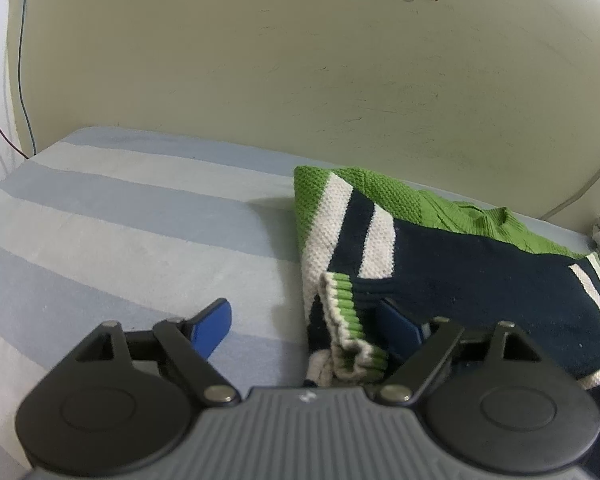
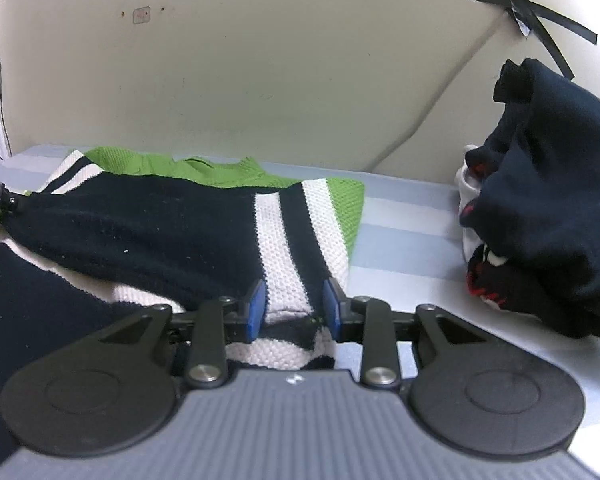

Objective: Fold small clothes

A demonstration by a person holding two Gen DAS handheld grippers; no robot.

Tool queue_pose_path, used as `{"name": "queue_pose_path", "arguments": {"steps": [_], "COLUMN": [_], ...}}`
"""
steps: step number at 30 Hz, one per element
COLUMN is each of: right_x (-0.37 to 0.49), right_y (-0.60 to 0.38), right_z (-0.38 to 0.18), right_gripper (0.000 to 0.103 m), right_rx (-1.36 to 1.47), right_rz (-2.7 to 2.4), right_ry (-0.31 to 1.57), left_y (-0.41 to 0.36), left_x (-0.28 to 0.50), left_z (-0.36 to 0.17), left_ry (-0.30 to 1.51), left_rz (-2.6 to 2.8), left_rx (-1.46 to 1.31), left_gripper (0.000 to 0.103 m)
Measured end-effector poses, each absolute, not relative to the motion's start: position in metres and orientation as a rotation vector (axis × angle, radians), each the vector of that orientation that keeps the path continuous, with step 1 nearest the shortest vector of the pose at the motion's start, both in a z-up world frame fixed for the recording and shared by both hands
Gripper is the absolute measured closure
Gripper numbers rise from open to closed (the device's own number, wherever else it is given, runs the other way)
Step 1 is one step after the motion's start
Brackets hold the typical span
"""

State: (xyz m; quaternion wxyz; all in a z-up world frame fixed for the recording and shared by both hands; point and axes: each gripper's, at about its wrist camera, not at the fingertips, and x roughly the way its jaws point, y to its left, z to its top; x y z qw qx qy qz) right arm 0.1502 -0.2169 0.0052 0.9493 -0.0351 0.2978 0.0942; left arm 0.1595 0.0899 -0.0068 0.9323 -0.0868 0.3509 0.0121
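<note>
A small knit sweater [image 1: 460, 264], navy with white stripes and green shoulders, lies partly folded on the striped bed sheet [image 1: 120, 220]. My left gripper [image 1: 304, 328] is open; its right blue finger [image 1: 396, 328] is tucked under the sweater's edge by a green-and-white ribbed cuff [image 1: 344, 308], its left finger [image 1: 212, 328] over bare sheet. In the right wrist view the sweater [image 2: 160, 224] fills the left and middle. My right gripper [image 2: 294, 306] has its blue pads [image 2: 256, 308] on either side of a navy-and-white striped fold of the sweater's right edge, gripping it.
A heap of dark navy clothes with white and red bits [image 2: 548, 208] sits at the right on the bed. A cream wall [image 2: 280, 60] runs close behind the bed. Cables hang at the left wall [image 1: 4, 80]. Bare sheet lies left of the sweater.
</note>
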Motion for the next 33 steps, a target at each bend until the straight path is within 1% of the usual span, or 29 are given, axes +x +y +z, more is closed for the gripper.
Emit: {"name": "queue_pose_path", "arguments": {"steps": [1, 4, 5, 7, 8, 21, 29, 33], "right_x": [0.151, 0.153, 0.152, 0.154, 0.154, 0.155, 0.154, 0.154], "right_y": [-0.222, -0.233, -0.239, -0.254, -0.257, -0.257, -0.257, -0.257], "right_z": [0.004, 0.001, 0.001, -0.001, -0.001, -0.002, -0.002, -0.002], "right_gripper": [0.065, 0.039, 0.037, 0.036, 0.036, 0.036, 0.036, 0.035], "right_rx": [-0.067, -0.029, 0.012, 0.116, 0.131, 0.121, 0.129, 0.134], "right_rz": [0.188, 0.121, 0.111, 0.121, 0.117, 0.11, 0.111, 0.111], "right_ry": [0.607, 0.624, 0.636, 0.651, 0.649, 0.649, 0.647, 0.647], "left_y": [0.09, 0.089, 0.089, 0.087, 0.086, 0.087, 0.089, 0.09], "left_x": [0.159, 0.161, 0.161, 0.163, 0.164, 0.163, 0.164, 0.165], "left_z": [-0.007, -0.008, -0.007, -0.008, -0.009, -0.008, -0.009, -0.009], "left_ry": [0.719, 0.72, 0.722, 0.724, 0.725, 0.726, 0.731, 0.736], "left_rz": [0.027, 0.031, 0.036, 0.046, 0.048, 0.051, 0.057, 0.062], "left_rx": [-0.175, -0.17, -0.166, -0.159, -0.158, -0.156, -0.158, -0.164], "left_gripper": [0.02, 0.018, 0.017, 0.014, 0.014, 0.012, 0.008, 0.004]}}
